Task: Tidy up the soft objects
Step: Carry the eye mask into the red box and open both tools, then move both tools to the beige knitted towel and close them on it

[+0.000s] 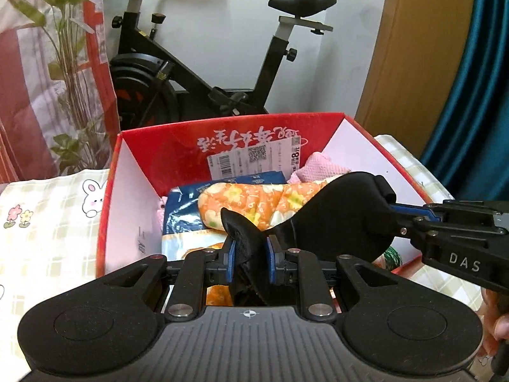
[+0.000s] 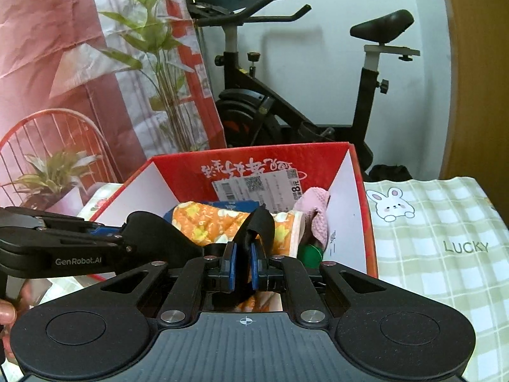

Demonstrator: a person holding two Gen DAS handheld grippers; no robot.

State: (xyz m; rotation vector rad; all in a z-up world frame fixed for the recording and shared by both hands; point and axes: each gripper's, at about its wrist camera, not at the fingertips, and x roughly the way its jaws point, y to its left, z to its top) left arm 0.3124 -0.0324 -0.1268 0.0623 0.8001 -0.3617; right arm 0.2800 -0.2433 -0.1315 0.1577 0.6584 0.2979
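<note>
A black eye mask point(image 1: 334, 213) hangs stretched between both grippers, just above an open red box point(image 1: 222, 133). My left gripper point(image 1: 249, 248) is shut on one end of the mask. My right gripper point(image 1: 397, 213) reaches in from the right and is shut on the other end. In the right wrist view, the right gripper point(image 2: 243, 254) pinches the mask's black strap point(image 2: 261, 222), and the left gripper point(image 2: 117, 232) holds the mask's pad point(image 2: 159, 235). Inside the red box point(image 2: 254, 156) lie an orange floral cloth point(image 1: 254, 200), a pink cloth point(image 1: 318, 165) and a blue-and-white packet point(image 1: 184, 210).
The box stands on a checked tablecloth point(image 2: 445, 222) printed with rabbits. A green item point(image 2: 310, 254) sits in the box's near right corner. Behind stand an exercise bike point(image 1: 191, 73), a leafy plant point(image 1: 70, 63) and a wooden door point(image 1: 413, 47).
</note>
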